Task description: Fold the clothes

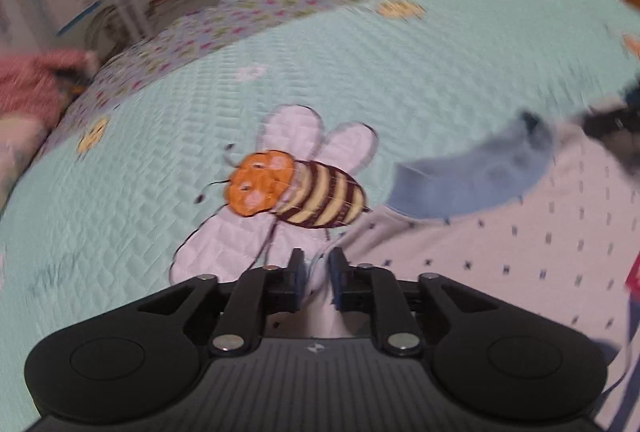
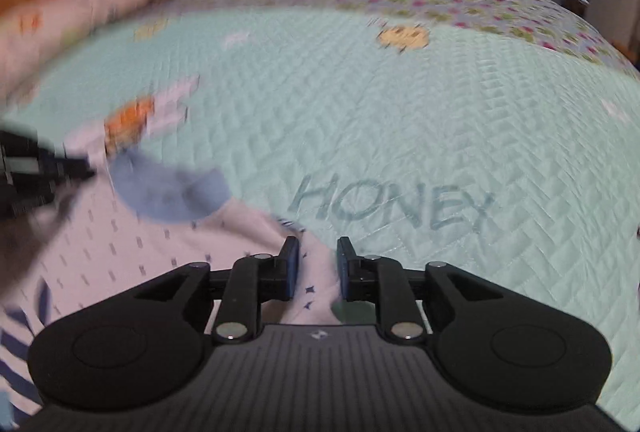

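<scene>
Left wrist view: my left gripper [image 1: 317, 264] has its fingers slightly spread with the white shirt [image 1: 500, 256] edge between them on the green quilt [image 1: 140, 151]. My right gripper [image 2: 318, 252] likewise straddles the shirt's [image 2: 140, 252] edge, pads apart.

White dotted shirt [image 2: 160, 244] (blue collar [image 2: 172, 191]) lies between the right gripper's [image 2: 318, 252] parted fingers; mint quilt [image 2: 440, 119] beneath.

Dim, soft indoor light; heavy motion blur towards edges; fisheye bending throughout; no glare
</scene>
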